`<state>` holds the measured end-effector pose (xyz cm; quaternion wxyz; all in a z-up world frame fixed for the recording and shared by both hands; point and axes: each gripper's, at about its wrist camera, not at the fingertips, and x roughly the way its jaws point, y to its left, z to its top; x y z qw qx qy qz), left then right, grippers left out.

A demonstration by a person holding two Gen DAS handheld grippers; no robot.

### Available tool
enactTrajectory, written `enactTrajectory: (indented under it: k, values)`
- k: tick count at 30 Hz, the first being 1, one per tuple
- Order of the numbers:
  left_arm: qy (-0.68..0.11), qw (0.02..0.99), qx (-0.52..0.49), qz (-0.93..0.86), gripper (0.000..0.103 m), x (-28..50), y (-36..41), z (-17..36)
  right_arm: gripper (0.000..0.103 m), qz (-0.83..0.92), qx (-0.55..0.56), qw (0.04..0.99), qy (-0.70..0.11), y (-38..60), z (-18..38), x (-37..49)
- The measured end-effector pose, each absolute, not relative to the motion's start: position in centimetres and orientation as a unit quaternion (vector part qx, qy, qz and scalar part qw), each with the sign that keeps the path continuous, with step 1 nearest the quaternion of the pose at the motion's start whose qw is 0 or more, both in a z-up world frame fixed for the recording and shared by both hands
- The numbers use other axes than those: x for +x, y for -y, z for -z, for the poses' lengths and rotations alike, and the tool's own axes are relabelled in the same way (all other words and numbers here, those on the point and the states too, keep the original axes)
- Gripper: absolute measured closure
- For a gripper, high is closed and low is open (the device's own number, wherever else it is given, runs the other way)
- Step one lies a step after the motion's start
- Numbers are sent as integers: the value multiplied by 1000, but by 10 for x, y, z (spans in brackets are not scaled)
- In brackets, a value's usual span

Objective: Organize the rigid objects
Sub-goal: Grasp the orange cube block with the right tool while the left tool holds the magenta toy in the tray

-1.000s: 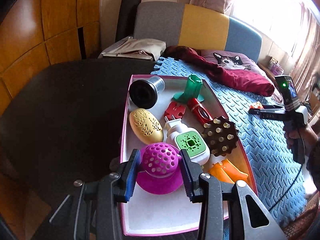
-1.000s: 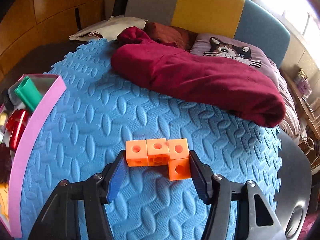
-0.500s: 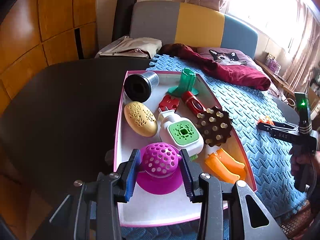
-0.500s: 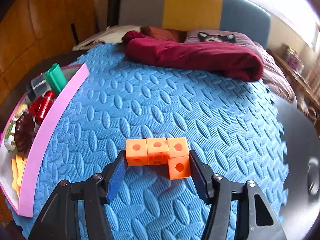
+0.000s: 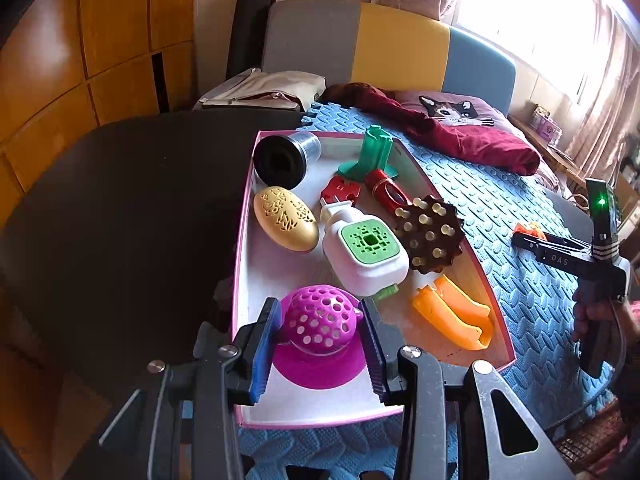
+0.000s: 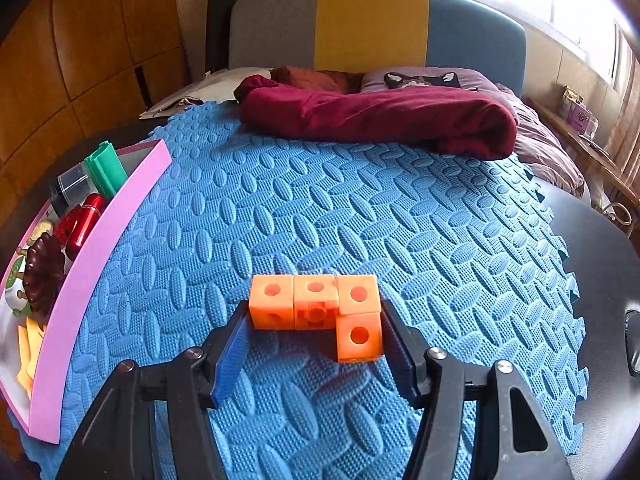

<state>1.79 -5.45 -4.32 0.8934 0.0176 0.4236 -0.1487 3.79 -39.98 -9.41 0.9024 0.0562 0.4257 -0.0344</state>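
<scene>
My left gripper (image 5: 320,340) is shut on a magenta perforated dome toy (image 5: 320,322) and holds it over the near end of a pink-rimmed white tray (image 5: 242,264). The tray holds a gold egg (image 5: 286,224), a white and green block (image 5: 366,256), a brown studded disc (image 5: 430,234), orange pieces (image 5: 452,318), a red car (image 5: 386,192), a green stand (image 5: 374,154) and a black cylinder (image 5: 280,162). My right gripper (image 6: 316,344) is shut on an L-shaped orange cube block (image 6: 320,308) above the blue foam mat (image 6: 360,208). The right gripper also shows in the left wrist view (image 5: 532,236).
The tray's pink wall (image 6: 92,264) lies left of my right gripper. A maroon cloth (image 6: 380,120) and a cat pillow (image 5: 452,110) lie at the mat's far end. Dark tabletop (image 5: 120,208) lies left of the tray. A multicoloured chair back (image 5: 384,48) stands behind.
Both grippers have pulled back toward me and risen with their loads. The right gripper has moved away from the maroon cloth. Neither grip has changed.
</scene>
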Motion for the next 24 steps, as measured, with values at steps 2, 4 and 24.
enactTrajectory:
  k: [2, 4, 24]
  values:
    - [-424, 893, 19, 149, 63, 16, 54, 43, 33, 29, 54, 902, -427, 398, 94, 39]
    - [-425, 893, 21, 150, 63, 15, 55, 43, 29, 30, 50, 901, -429, 394, 94, 40]
    - [-442, 884, -26, 149, 63, 26, 40, 35, 42, 80, 77, 900, -422, 405, 95, 41]
